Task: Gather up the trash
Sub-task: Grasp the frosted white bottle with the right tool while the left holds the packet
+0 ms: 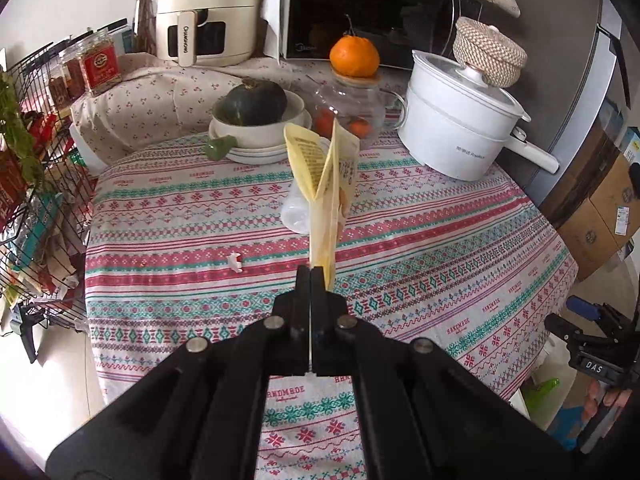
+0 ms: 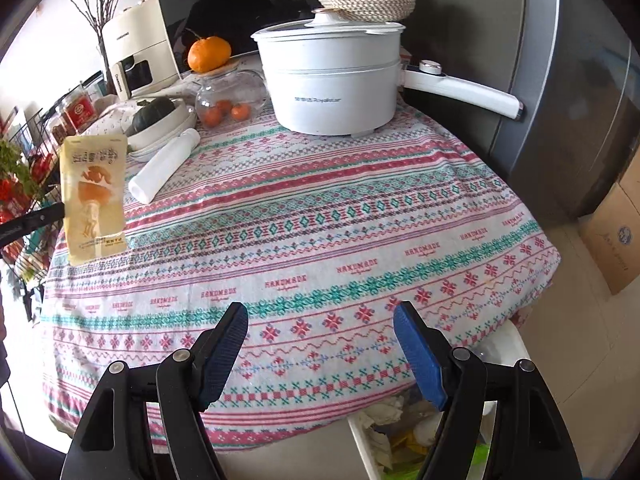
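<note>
My left gripper (image 1: 311, 270) is shut on a yellow ice-cream wrapper (image 1: 326, 184) and holds it up above the patterned tablecloth (image 1: 420, 240). The same wrapper (image 2: 94, 196) shows at the left of the right wrist view, held in the air. My right gripper (image 2: 320, 320) is open and empty near the table's front edge, above a white trash bin (image 2: 360, 440) with crumpled paper inside. A white plastic bottle (image 2: 164, 166) lies on its side on the cloth; it is partly hidden behind the wrapper in the left wrist view (image 1: 294, 214). A small white scrap (image 1: 235, 261) lies on the cloth.
At the back stand a white electric pot (image 2: 332, 80), a glass jar (image 2: 230, 98) with an orange on top, a bowl with a green squash (image 1: 256, 114), an air fryer (image 1: 204, 12) and a microwave. A wire rack (image 1: 36, 184) is at the left, cardboard boxes (image 2: 612, 236) on the right floor.
</note>
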Tool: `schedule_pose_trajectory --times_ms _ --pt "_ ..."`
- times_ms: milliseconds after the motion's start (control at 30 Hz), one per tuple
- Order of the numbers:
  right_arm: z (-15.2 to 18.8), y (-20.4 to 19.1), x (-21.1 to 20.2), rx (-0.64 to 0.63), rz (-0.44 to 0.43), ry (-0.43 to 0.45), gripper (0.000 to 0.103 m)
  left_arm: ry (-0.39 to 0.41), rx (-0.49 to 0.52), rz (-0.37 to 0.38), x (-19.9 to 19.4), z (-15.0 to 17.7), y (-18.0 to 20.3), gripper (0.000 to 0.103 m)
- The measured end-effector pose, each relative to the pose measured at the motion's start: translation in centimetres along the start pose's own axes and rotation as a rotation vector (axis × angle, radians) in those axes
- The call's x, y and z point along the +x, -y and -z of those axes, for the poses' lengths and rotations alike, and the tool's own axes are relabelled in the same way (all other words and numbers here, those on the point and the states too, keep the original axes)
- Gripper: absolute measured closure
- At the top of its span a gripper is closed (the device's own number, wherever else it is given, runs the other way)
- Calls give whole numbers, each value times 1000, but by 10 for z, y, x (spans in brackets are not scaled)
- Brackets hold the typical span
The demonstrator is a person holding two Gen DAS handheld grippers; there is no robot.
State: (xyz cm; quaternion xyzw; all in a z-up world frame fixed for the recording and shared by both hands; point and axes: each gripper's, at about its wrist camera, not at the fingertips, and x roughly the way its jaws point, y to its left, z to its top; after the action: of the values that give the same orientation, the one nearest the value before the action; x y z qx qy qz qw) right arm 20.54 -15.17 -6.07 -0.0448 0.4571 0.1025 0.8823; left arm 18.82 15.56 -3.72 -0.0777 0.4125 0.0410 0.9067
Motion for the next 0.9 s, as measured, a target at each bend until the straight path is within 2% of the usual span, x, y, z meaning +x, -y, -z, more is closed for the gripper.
schedule_pose_trajectory --times_ms 233,367,533,667,833,900 --pt "-45 -96 51 -13 -128 21 26 49 -83 -61 -26 -1 -44 103" --pt "-67 -145 88 5 -184 16 26 71 -131 -62 -35 -3 -64 103" --pt "-88 -195 128 14 -198 23 26 60 -175 -49 -32 -5 -79 103" --pt "-100 -221 155 10 -186 24 26 57 -177 -74 -29 -4 -85 103" --pt "-112 -231 184 50 -156 8 26 50 -191 -70 -28 -4 -89 103" --pt "-114 -231 194 67 -152 -13 32 44 -189 -72 -27 -4 -89 103"
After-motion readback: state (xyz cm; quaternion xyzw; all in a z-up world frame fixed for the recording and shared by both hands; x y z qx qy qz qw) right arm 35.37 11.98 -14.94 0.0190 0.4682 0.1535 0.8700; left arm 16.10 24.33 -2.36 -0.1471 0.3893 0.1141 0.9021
